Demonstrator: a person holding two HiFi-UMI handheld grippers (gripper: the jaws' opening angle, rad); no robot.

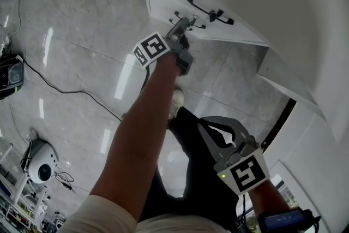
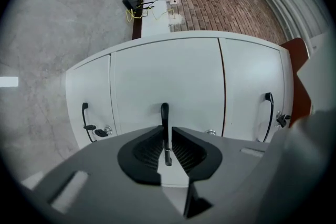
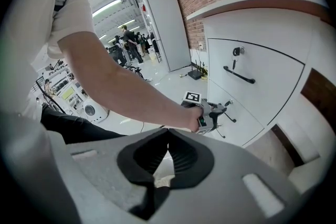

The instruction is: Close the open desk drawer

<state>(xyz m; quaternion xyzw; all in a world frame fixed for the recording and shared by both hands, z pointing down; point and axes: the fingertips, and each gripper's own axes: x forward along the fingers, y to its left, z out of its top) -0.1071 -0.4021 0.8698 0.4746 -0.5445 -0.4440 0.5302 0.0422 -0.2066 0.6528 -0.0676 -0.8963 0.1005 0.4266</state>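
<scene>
Left gripper (image 2: 166,132) clamps the black drawer handle (image 2: 165,112) between its jaws

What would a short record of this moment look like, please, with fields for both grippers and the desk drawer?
left gripper: shut on the black handle
handle position: centre of the middle drawer front, white
right gripper: shut, nothing between its jaws, held back near the person's legs
drawer opening: cannot tell how far out it stands
key: in the lock beside the left-hand handle
floor: glossy grey tiles, a black cable lying across them
</scene>
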